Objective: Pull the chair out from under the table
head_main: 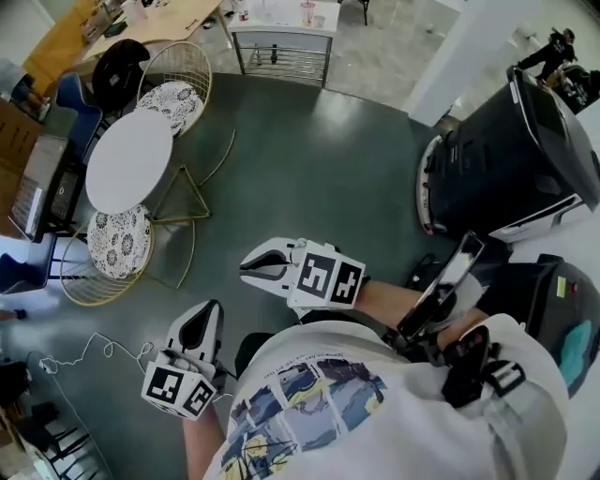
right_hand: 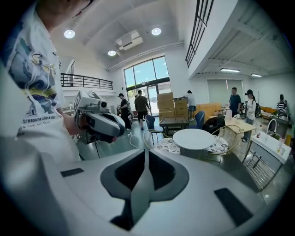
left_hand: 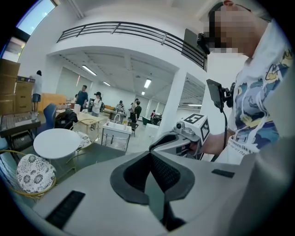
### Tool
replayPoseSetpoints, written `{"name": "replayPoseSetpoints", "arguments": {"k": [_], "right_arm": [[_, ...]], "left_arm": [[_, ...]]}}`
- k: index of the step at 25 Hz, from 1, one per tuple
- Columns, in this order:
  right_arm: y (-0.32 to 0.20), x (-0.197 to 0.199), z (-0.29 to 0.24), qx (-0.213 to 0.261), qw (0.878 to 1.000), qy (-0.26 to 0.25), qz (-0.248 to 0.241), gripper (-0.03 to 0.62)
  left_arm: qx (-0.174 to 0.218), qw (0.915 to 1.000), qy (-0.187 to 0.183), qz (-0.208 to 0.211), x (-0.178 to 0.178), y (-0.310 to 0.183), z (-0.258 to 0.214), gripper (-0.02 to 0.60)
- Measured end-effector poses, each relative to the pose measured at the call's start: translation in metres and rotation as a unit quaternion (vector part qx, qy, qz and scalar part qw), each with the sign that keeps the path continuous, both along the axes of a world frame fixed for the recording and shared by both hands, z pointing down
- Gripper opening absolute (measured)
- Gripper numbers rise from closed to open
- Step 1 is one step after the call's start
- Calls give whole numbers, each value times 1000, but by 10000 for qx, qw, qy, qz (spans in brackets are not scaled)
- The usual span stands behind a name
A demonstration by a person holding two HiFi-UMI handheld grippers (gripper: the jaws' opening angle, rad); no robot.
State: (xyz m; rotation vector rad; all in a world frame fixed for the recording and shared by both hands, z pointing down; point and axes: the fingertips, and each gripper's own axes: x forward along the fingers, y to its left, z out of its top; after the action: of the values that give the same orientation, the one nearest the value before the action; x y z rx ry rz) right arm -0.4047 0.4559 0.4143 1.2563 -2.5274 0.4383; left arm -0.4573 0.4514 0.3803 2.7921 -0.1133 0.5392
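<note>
A round white table (head_main: pixel 128 159) stands at the left on the grey floor. Two gold wire chairs with patterned cushions are tucked against it, one on the near side (head_main: pixel 117 242) and one on the far side (head_main: pixel 178 94). My left gripper (head_main: pixel 202 323) is shut and empty, well short of the near chair. My right gripper (head_main: pixel 248 265) is also shut and empty, to the right of the table's gold legs. The left gripper view shows the table (left_hand: pixel 57 143), a cushion (left_hand: pixel 34 174) and the right gripper (left_hand: pixel 179 138). From the right gripper view, the table (right_hand: pixel 193 138) lies ahead.
A large black machine (head_main: pixel 511 159) stands at the right. A white wire trolley (head_main: pixel 281 47) and a wooden table (head_main: pixel 159 23) are at the back. A white cable (head_main: pixel 94 347) lies on the floor by my left gripper. Several people stand far off.
</note>
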Motion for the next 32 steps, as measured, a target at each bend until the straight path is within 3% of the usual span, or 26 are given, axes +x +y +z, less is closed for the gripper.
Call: {"name": "replayPoseSetpoints", "arguments": {"k": [7, 14, 19, 24, 32], "right_arm": [[-32, 80, 21, 8, 9988, -102, 477, 34], [-90, 152, 41, -241, 9954, -173, 908, 52], [-156, 222, 39, -420, 9910, -67, 1267, 52], [-253, 287, 29, -421, 9882, 141, 1469, 60], [-385, 353, 35, -659, 9897, 233, 1248, 100]], "left_arm": [[-98, 9996, -116, 235, 72, -26, 19, 9], [-150, 9983, -98, 551, 140, -91, 28, 9], [-360, 9967, 31, 725, 207, -172, 32, 9], [-199, 9960, 249, 841, 261, -271, 15, 9], [-74, 9991, 272, 305, 296, -390, 3, 9]]}}
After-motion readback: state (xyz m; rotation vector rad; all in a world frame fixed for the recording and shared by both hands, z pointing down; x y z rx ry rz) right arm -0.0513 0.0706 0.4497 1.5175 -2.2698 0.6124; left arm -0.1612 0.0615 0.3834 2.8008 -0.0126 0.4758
